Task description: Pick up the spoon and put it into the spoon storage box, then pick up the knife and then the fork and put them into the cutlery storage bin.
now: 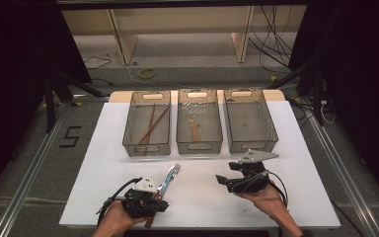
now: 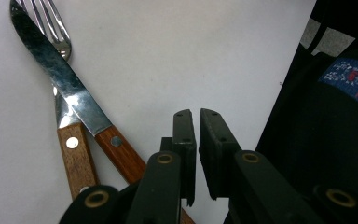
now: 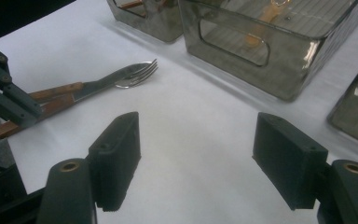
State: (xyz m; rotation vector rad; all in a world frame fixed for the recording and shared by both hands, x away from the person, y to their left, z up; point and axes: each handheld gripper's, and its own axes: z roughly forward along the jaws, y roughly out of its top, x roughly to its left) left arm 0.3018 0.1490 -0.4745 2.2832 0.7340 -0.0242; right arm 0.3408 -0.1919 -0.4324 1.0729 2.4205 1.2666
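Note:
A wooden-handled knife (image 2: 70, 88) lies crossed over a wooden-handled fork (image 2: 58, 35) on the white table (image 1: 103, 163), near its front left. My left gripper (image 1: 155, 200) rests beside their handles. In the left gripper view it (image 2: 196, 116) is shut with nothing between the jaws, and the knife handle runs under its left side. My right gripper (image 1: 227, 174) is held over the front right of the table. It (image 3: 196, 154) stands wide open and empty, facing the fork (image 3: 140, 70) and knife (image 3: 98, 86).
Three clear bins stand in a row at the back. The left bin (image 1: 146, 148) holds chopsticks (image 1: 153, 123), the middle bin (image 1: 199, 146) a wooden-handled utensil (image 1: 194, 128), and the right bin (image 1: 250, 145) looks bare. Bare table lies between the grippers.

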